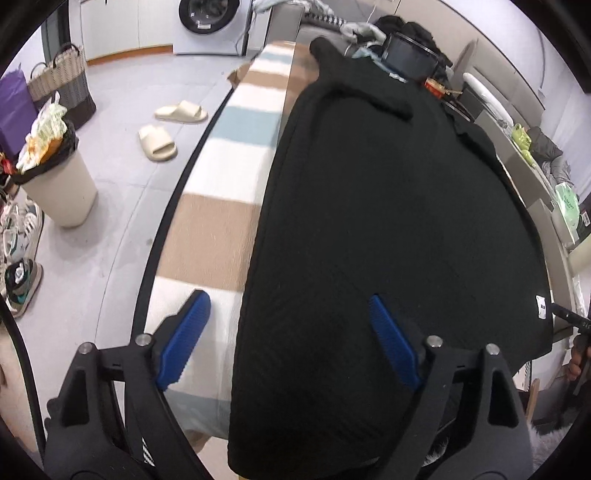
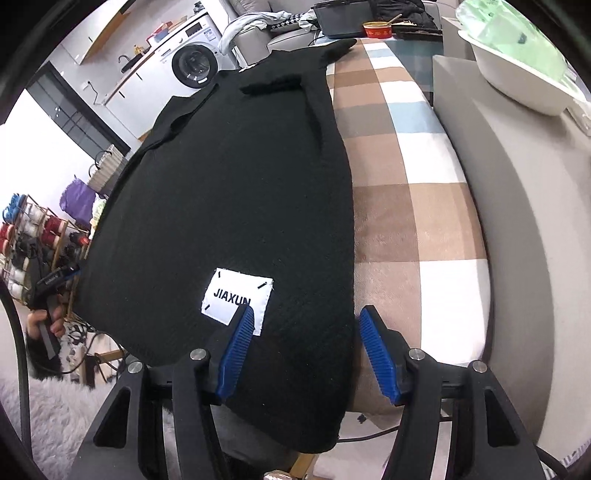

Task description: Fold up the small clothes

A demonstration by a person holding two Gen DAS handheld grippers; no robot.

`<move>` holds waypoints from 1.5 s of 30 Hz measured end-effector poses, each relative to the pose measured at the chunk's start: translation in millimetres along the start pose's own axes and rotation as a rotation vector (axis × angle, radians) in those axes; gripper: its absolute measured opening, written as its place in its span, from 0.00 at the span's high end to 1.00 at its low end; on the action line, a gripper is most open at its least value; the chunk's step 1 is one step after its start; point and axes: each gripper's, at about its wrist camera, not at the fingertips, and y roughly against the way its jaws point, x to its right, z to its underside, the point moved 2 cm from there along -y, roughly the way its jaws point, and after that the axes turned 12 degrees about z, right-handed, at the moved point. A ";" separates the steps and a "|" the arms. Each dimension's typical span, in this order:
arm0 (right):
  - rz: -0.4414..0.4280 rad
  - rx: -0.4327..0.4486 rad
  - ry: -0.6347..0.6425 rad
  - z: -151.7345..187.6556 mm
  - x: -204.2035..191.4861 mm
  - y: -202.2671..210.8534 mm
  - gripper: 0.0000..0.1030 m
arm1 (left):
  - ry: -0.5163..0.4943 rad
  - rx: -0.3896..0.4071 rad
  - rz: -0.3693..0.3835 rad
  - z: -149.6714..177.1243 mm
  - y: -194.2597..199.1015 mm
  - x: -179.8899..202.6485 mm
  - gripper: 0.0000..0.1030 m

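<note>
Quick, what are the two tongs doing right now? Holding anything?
Left tongs: open, over the black garment's edge, gripping nothing.
Right tongs: open, straddling the garment's other edge, gripping nothing.

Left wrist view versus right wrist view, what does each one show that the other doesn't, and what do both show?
Only the left wrist view shows the cream slippers, the white waste bin and the woven basket on the floor.

Only the right wrist view shows the JIAXUN label read clearly, the white tub and the rack of spools.

Both show the black garment spread flat on the checked blanket, the washing machine, and an open hand-held gripper over a near corner: left hand-held gripper, right hand-held gripper.
</note>
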 end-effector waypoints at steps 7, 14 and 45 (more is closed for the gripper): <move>-0.165 0.010 -0.044 -6.0 -3.7 -3.2 0.40 | 0.004 -0.026 0.190 -7.4 -0.6 9.6 0.43; -0.169 -0.008 -0.050 1.0 0.8 -3.2 0.58 | 0.005 -0.042 0.183 -5.8 2.5 7.7 0.66; -0.144 0.498 -0.311 -168.8 0.3 29.7 0.94 | 0.080 0.351 0.368 -205.4 -9.4 21.9 0.95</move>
